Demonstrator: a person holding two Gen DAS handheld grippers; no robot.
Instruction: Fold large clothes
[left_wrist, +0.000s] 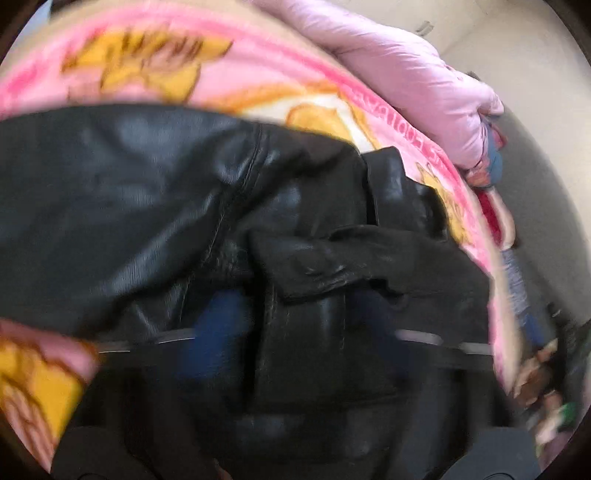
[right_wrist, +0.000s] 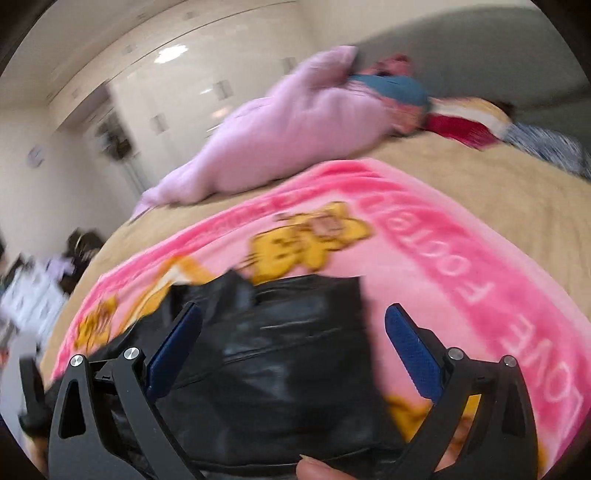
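While crumpled, black jacket (right_wrist: 280, 354) axis unclear

Black leather jacket (left_wrist: 155, 206), creased and heaped, filled most of the blurred left wrist view and lay on a pink blanket (left_wrist: 258, 77) printed with yellow cartoon figures. Left gripper (left_wrist: 295, 325) was close over a jacket fold, blue pads (left_wrist: 218, 325) smeared by motion. Pale pink padded garment (left_wrist: 399, 66) lay beyond, upper right, against a cream wall (left_wrist: 524, 74).

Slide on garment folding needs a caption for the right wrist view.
Open right gripper above a black leather jacket on a pink cartoon blanket, with a lilac puffer coat behind.
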